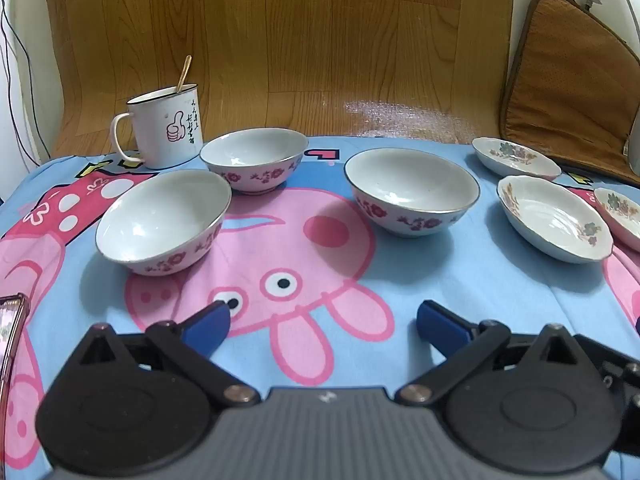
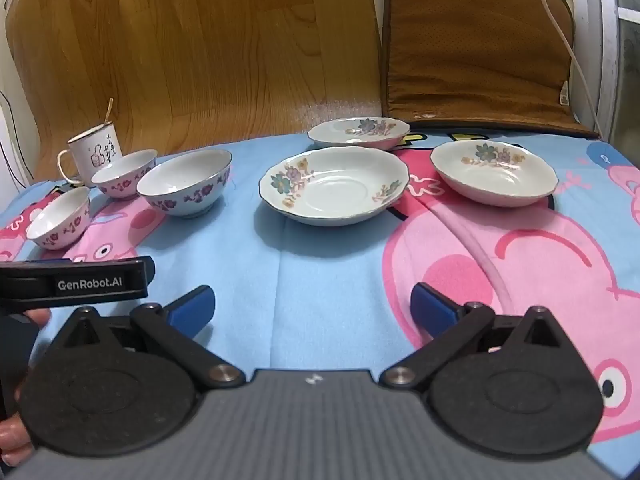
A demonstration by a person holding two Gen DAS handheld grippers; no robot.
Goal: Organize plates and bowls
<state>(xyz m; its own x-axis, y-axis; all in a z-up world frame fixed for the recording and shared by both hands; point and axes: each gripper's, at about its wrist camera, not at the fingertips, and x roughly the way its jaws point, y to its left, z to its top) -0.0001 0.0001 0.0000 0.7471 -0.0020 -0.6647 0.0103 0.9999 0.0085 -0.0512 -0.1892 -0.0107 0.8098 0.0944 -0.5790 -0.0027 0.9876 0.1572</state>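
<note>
Both devices hover above a tabletop (image 1: 460,276) covered by a blue cloth with a pink cartoon-pig print. The left hand-held gripper (image 1: 322,322) stands with its blue-padded jaws spread wide and nothing between them; the right hand-held gripper (image 2: 312,308) is likewise fully spread and empty. In the left wrist view, three bowls with red floral bands sit upright and apart: the near-left bowl (image 1: 162,222) at 10 o'clock from the gripper, the far bowl (image 1: 254,164) at 11 o'clock, and the right-hand bowl (image 1: 412,192) at 1 o'clock. The far bowl stands just beside a white enamel mug (image 1: 166,128) with a thumbs-up mark and a stick-like utensil (image 1: 184,74) leaning inside it. In the right wrist view, three shallow flower-printed plates lie separate: the centre plate (image 2: 334,192) at 12 o'clock, the far plate (image 2: 358,132) behind it, also near 12 o'clock, and the right plate (image 2: 494,176) at 1 o'clock. No plate or bowl is stacked on another. A brown cushion (image 2: 476,44) leans against the back at 1 o'clock, beside a wood-grain sheet (image 2: 200,52) curving up behind the tabletop. Part of the left device, marked GenRobot.AI, and a person's fingers (image 2: 16,432) show at 9 o'clock in the right view.
</note>
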